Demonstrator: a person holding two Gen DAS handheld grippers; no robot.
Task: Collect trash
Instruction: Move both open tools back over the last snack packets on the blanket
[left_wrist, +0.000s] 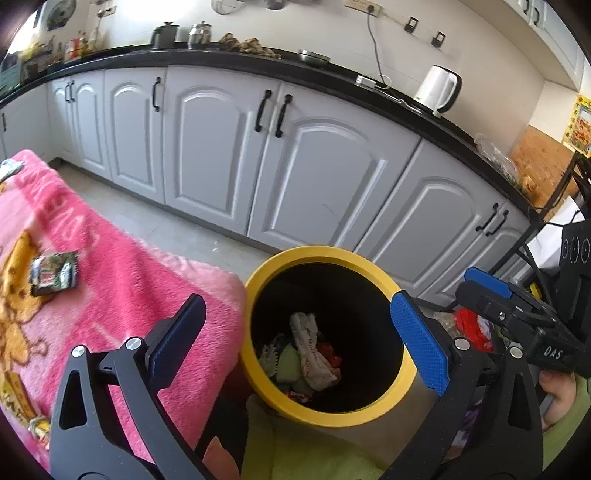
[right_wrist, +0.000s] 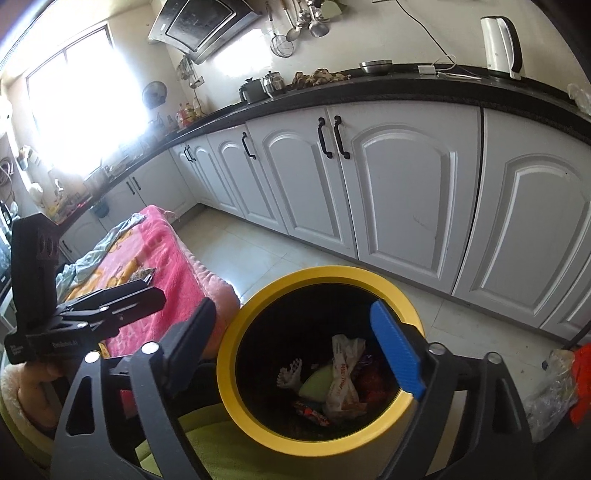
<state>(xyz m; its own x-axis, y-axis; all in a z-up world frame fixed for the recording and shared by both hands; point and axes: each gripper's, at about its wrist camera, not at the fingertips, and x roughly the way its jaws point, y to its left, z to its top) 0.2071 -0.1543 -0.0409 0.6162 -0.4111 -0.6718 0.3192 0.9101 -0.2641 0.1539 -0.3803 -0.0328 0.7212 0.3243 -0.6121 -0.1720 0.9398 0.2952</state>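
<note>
Both claws hover over the mouth of the yellow-rimmed bin (left_wrist: 325, 332), which stands beside a surface covered with a pink blanket (left_wrist: 110, 280), close enough that trash picked there needs only a short carry to reach it. The left claw (left_wrist: 295, 343) has its jaws spread wide with nothing between them, the dark opening of the bin showing in the gap; the right claw (right_wrist: 306, 354) is likewise wide open and empty, its blue pad hanging above the rim. Held this way, pointing down into the opening, they look placed for dropping trash straight in, not beside the bin. Collected trash lies at the bottom: a crumpled white wrapper (right_wrist: 343, 376), a pale green piece (right_wrist: 314, 384) and a small red-and-orange packet (right_wrist: 312, 411). More is left to gather: a dark snack packet (left_wrist: 55, 273) lies flat on the blanket, well apart from the bin, and a clear plastic bag with something red (right_wrist: 565, 380) sits on the floor to the bin's right. The packet is probably the next thing to fetch.
</note>
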